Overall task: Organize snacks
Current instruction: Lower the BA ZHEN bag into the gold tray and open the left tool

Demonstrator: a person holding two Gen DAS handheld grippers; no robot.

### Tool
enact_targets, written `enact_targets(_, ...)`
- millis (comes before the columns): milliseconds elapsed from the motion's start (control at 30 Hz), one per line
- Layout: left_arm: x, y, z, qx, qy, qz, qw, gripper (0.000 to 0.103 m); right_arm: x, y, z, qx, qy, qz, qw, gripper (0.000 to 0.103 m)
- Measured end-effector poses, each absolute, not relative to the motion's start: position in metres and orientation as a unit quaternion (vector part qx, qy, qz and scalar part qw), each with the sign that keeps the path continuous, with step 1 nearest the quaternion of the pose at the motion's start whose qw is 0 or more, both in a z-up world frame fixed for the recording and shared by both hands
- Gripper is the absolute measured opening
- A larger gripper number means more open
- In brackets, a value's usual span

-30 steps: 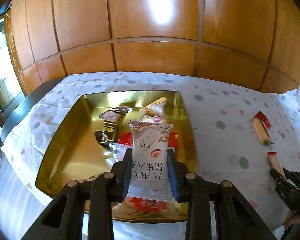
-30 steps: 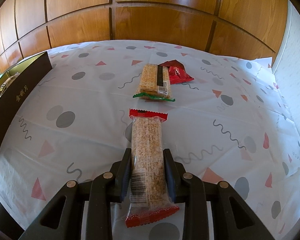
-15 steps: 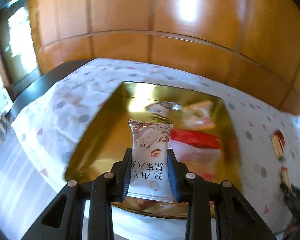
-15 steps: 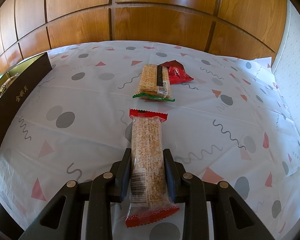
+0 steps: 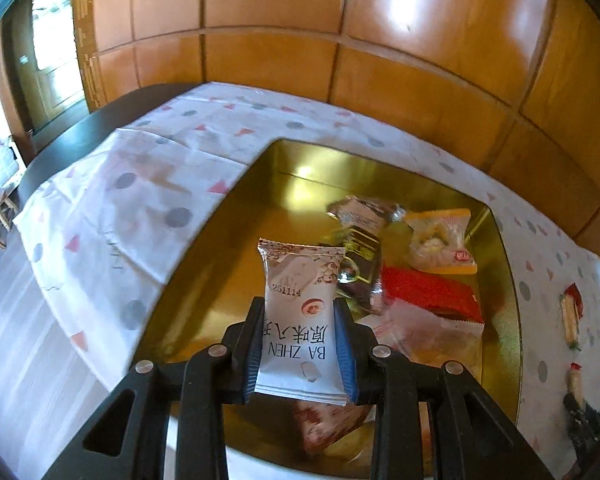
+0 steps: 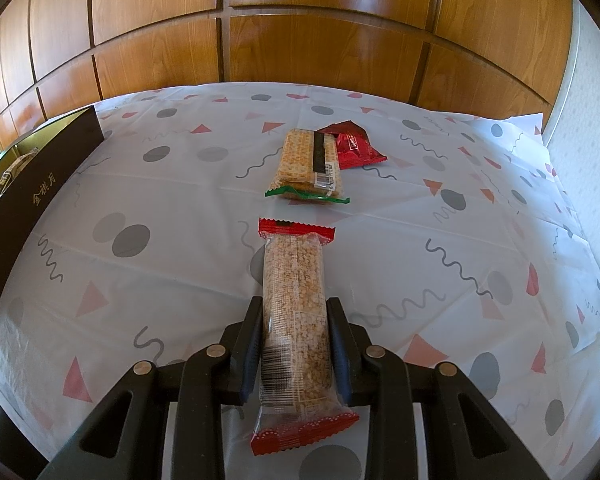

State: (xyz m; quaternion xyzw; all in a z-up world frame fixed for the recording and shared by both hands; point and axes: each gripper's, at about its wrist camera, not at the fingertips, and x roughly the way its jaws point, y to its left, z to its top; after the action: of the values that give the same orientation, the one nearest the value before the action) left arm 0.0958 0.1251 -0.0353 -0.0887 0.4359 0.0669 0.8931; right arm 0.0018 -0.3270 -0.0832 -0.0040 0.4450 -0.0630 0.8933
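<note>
Snacks belong in the gold tray (image 5: 228, 248): your left gripper (image 5: 300, 344) clamps the white packet (image 5: 300, 312) above it, your right gripper (image 6: 294, 344) pinches the grain bar (image 6: 294, 300).

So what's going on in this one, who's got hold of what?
A person is sorting snacks with a handheld gripper in each hand. The left gripper is shut on a white snack packet, held above the gold tray, which already holds several snacks. The right gripper is shut on a grain bar over the patterned tablecloth. A cracker pack and a red packet lie there unsorted.
</note>
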Motion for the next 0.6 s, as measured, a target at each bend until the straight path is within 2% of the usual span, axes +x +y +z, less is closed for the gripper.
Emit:
enact_targets(267,0.126,0.105,-0.075,-0.062,0.477,0.068,0.874,0.037,0.002,-0.327,-0.083,-0.004,0.445,-0.063,0.893,0.03)
enact_targets(600,0.102,0.1,-0.06,-0.04,0.443,0.091,0.891,0.044,0.002,-0.327,-0.084,-0.004,0.445,-0.062,0.893,0.03)
